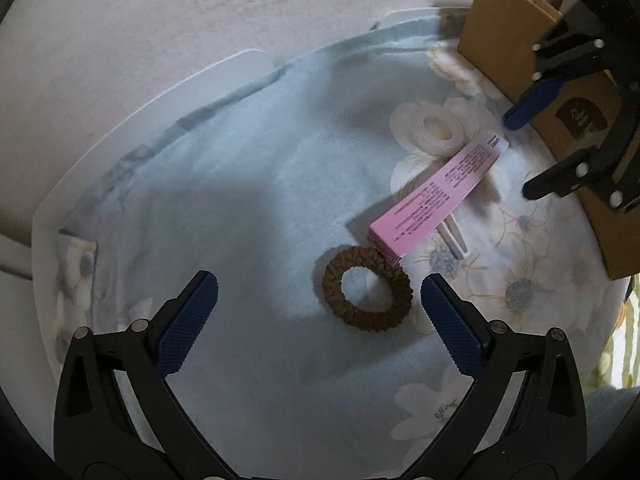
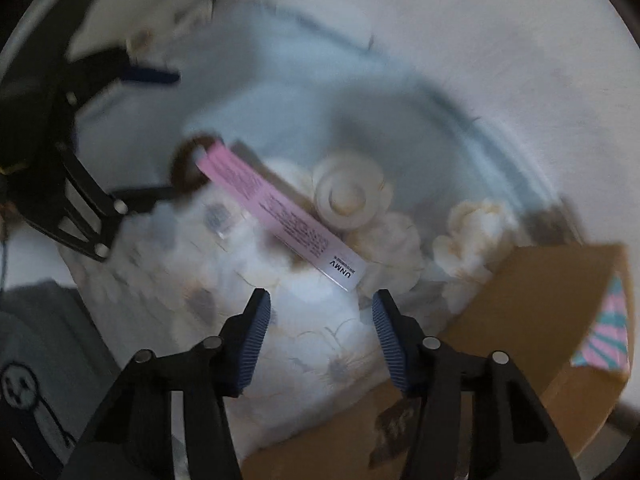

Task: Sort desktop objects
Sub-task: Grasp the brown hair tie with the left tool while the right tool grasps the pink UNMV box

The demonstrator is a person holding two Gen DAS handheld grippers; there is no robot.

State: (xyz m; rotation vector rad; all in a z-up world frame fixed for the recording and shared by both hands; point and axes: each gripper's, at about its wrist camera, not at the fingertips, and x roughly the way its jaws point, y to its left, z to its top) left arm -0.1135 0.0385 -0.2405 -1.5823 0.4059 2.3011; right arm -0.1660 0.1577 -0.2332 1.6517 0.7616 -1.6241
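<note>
In the left wrist view, the left gripper is hanging with jaws released around the brown hair tie, low in the centre, not yet pinching. In the right wrist view, the right gripper is standing released and empty below the pink box in the centre. I judge both are approaching; next each must close.
</note>
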